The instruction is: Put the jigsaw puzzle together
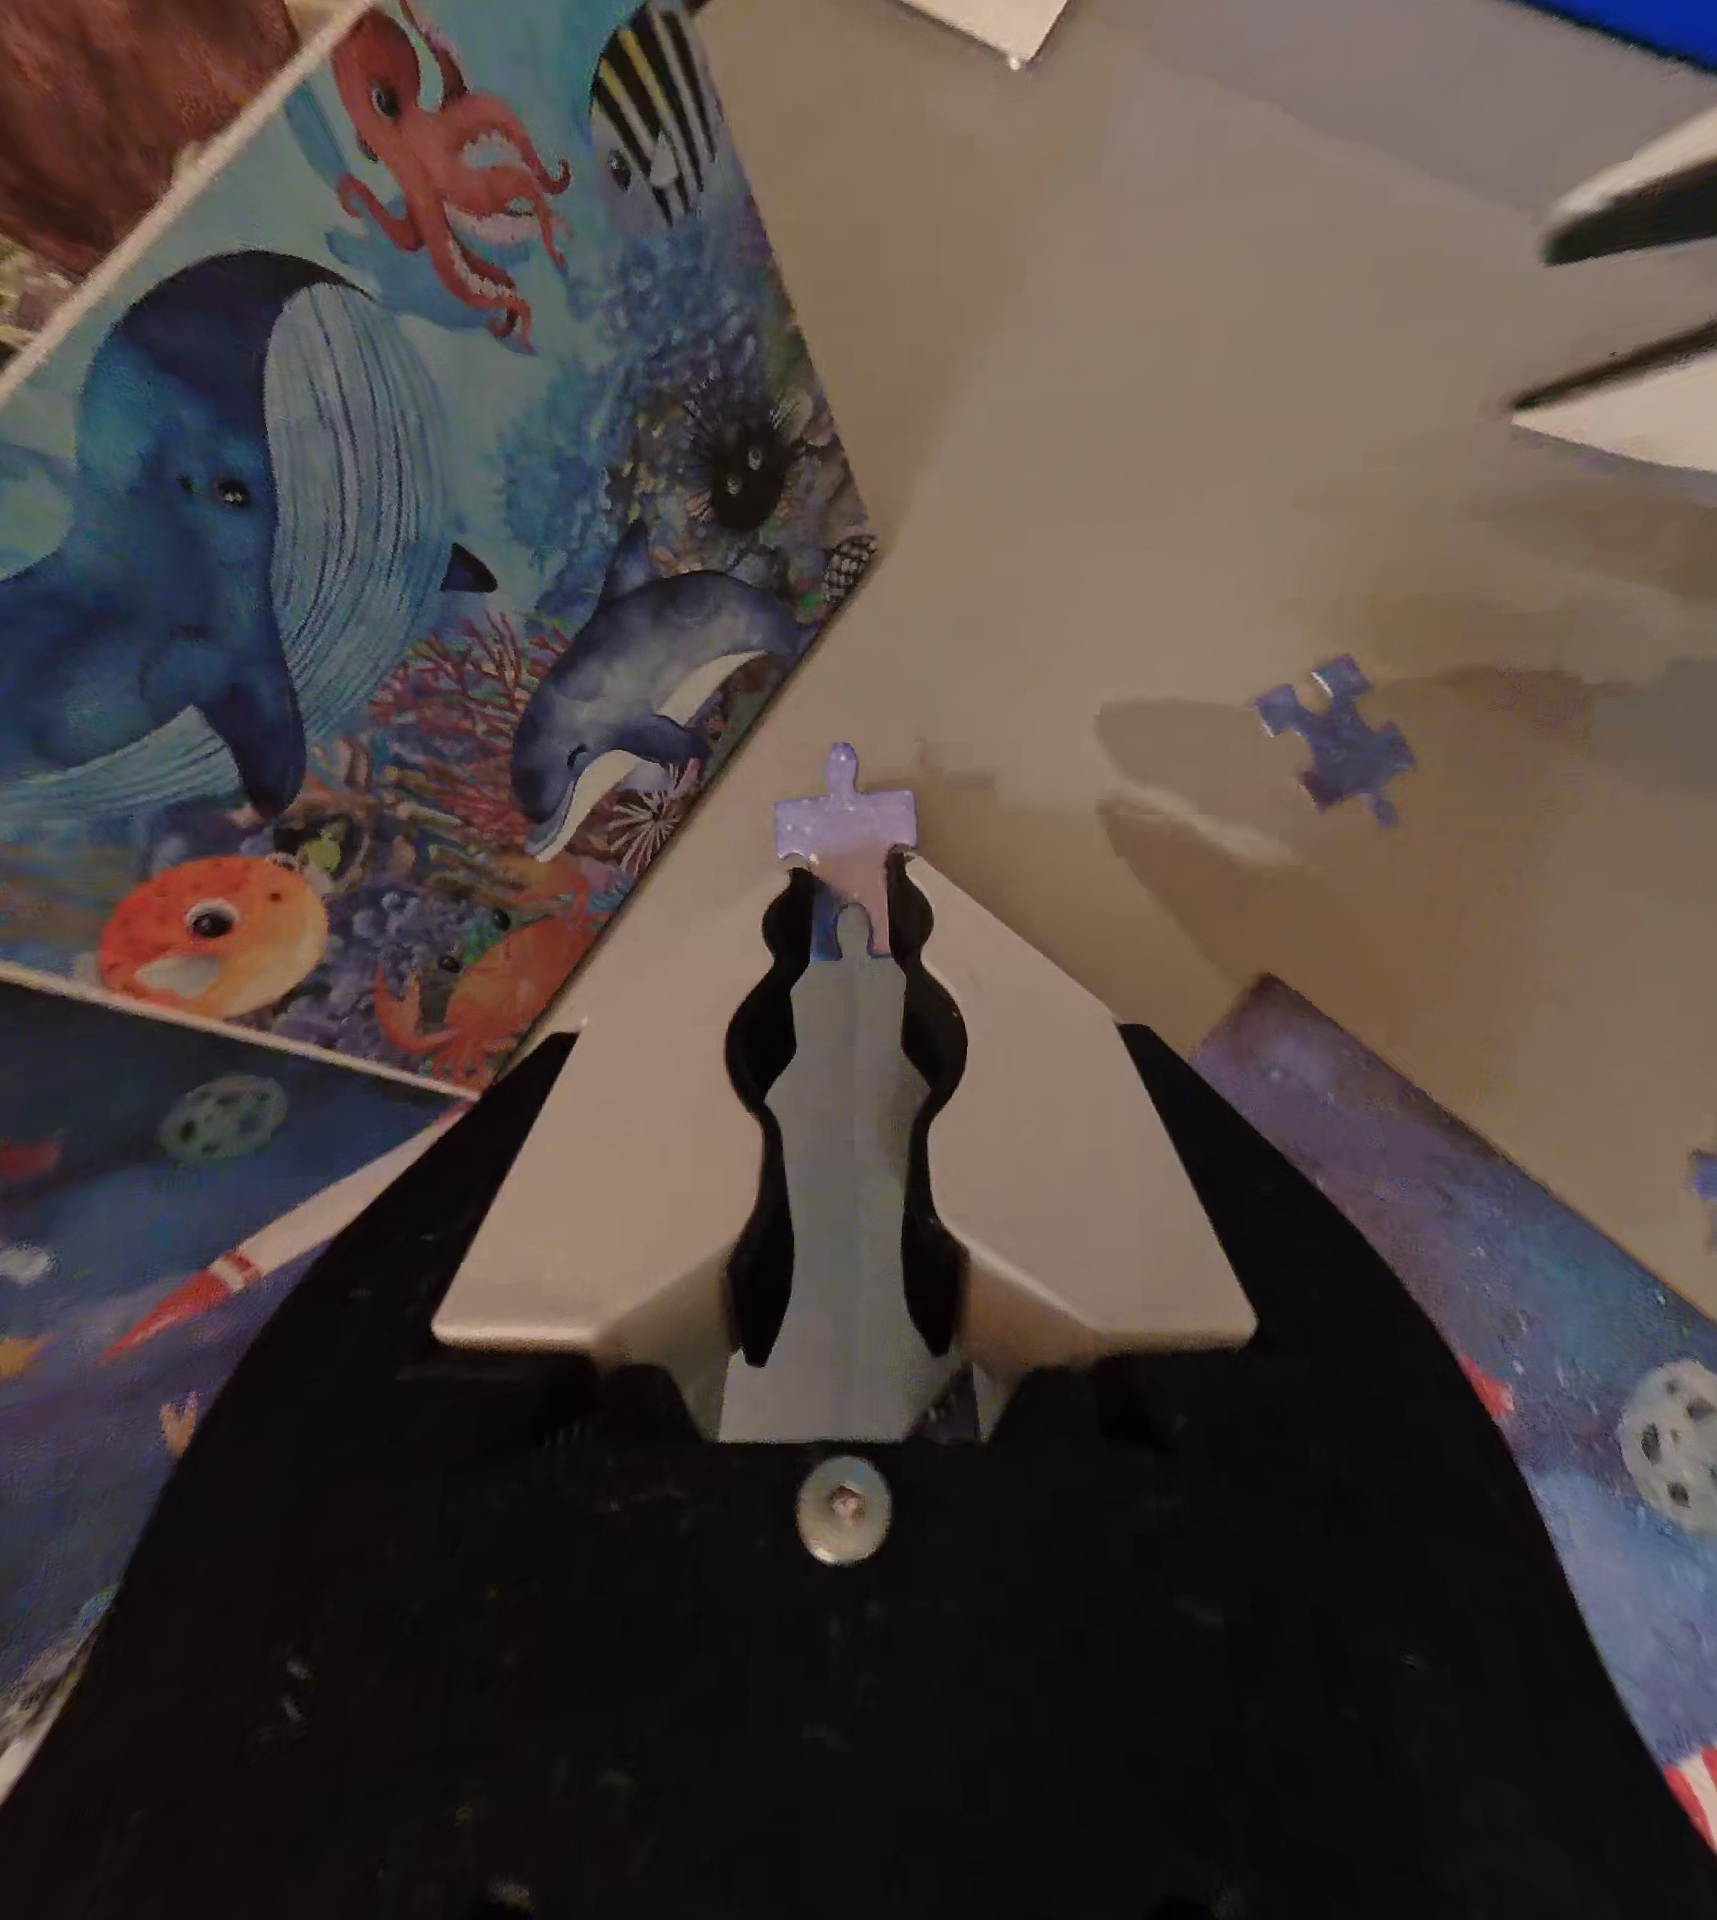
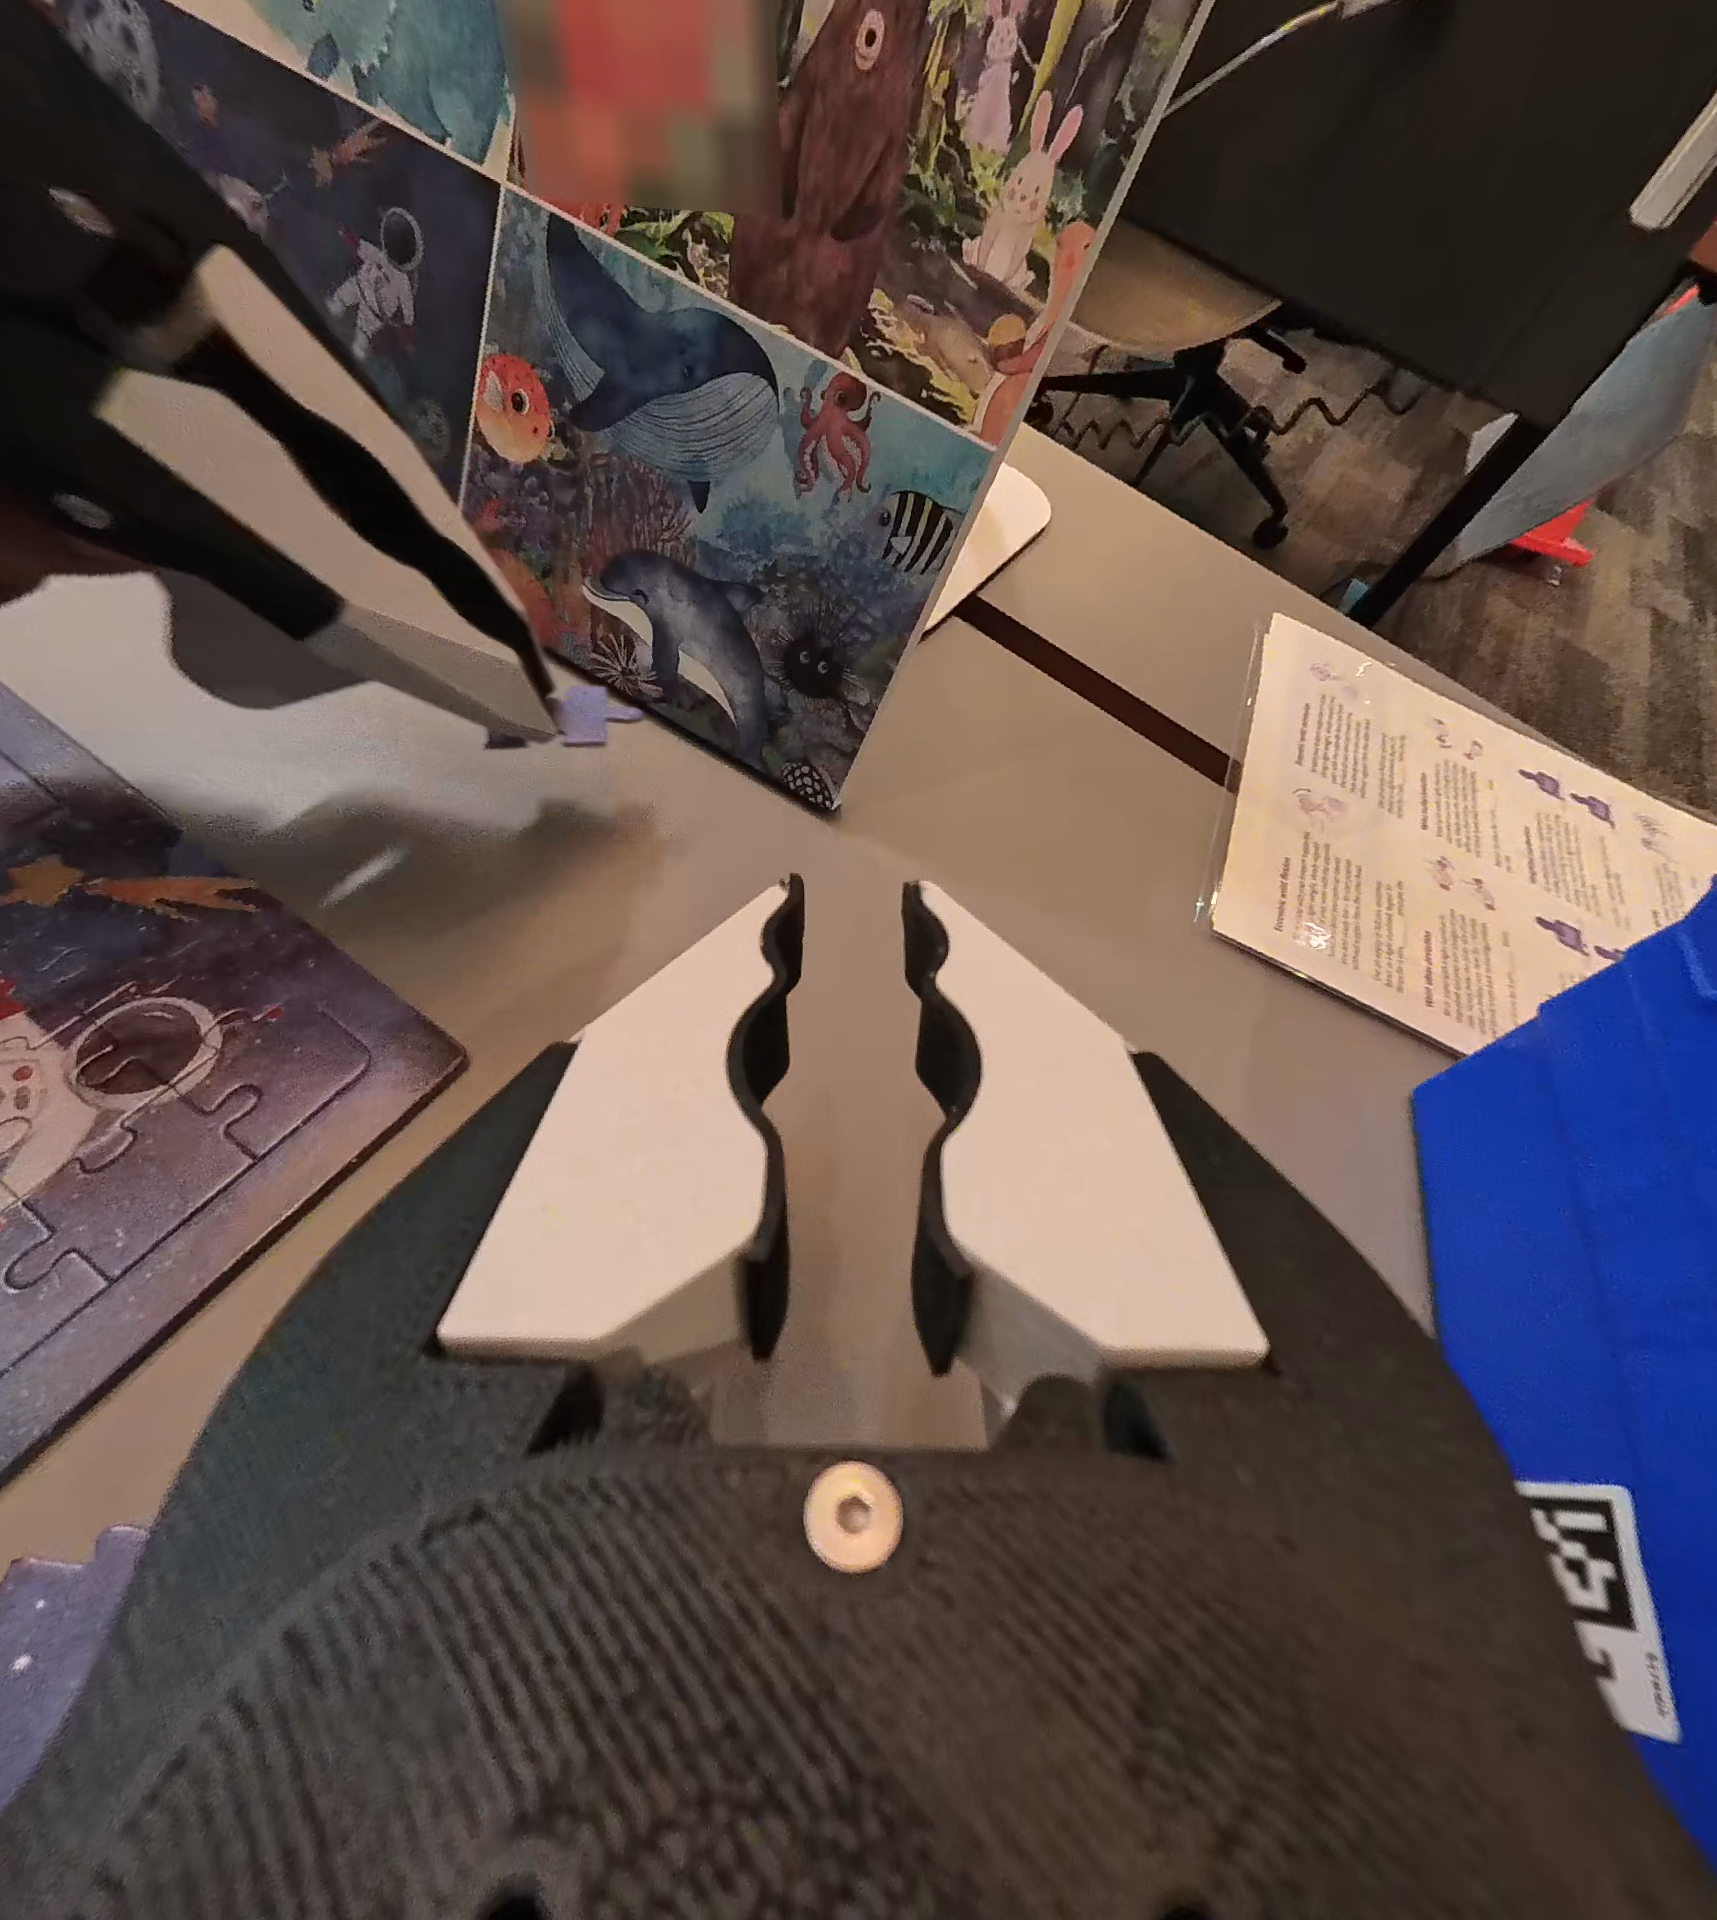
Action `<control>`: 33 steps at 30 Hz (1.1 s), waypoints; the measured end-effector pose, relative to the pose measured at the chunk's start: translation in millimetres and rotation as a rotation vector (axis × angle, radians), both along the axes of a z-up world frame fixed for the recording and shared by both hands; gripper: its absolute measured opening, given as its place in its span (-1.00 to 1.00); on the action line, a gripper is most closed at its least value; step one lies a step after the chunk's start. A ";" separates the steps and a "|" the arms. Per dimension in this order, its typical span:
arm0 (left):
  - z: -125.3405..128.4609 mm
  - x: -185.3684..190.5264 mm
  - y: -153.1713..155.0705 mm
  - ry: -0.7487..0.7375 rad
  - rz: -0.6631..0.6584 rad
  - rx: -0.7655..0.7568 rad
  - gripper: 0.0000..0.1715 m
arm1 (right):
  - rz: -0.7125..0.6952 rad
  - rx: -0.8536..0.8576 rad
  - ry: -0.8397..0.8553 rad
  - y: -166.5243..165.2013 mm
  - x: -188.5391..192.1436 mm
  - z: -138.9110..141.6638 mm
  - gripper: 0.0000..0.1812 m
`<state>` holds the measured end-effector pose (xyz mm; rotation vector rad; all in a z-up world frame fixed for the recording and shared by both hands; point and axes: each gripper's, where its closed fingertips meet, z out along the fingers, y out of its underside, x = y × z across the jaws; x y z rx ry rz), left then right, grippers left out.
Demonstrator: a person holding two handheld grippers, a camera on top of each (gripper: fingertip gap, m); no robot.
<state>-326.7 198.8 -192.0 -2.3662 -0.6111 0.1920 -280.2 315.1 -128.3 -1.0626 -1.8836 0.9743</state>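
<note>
Left wrist view is showing the left gripper (image 1: 846,896) pinching a pale puzzle piece (image 1: 841,826) at frame centre, seemingly by one thin edge, so it is risking slipping, while the right gripper (image 2: 852,902) is waiting open.

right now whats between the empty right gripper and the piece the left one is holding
Only bare grey table lies between the right gripper and the held lilac puzzle piece in the left gripper, with shadow across it. The right wrist view shows this.
</note>
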 end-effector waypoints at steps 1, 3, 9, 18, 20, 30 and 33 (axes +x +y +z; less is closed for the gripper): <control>4.7 6.7 -4.0 0.003 -0.010 0.013 -0.85 | 0.003 -0.007 -0.003 -0.4 -0.2 -0.1 -0.81; 13.4 26.2 -13.6 -0.018 -0.035 0.048 -0.85 | 0.010 -0.015 -0.006 -2.2 0.0 0.1 -0.81; 29.4 97.7 -70.2 -0.063 -0.071 0.089 -0.86 | 0.035 0.025 -0.009 -15.4 2.3 -1.1 -0.81; 16.2 168.0 -123.5 -0.139 -0.013 0.095 -0.85 | 0.092 0.072 -0.020 -46.6 6.3 -13.2 -0.83; 8.9 174.8 -129.4 -0.140 0.008 0.072 -0.85 | 0.098 0.068 -0.036 -48.0 5.6 -18.2 -0.83; 10.6 180.7 -129.4 -0.165 0.042 0.137 -0.46 | 0.123 0.025 -0.080 -54.0 5.7 -31.0 -0.82; 33.6 142.0 -136.3 -0.040 0.086 0.189 -0.45 | 0.133 0.016 -0.092 -57.3 5.9 -35.3 -0.82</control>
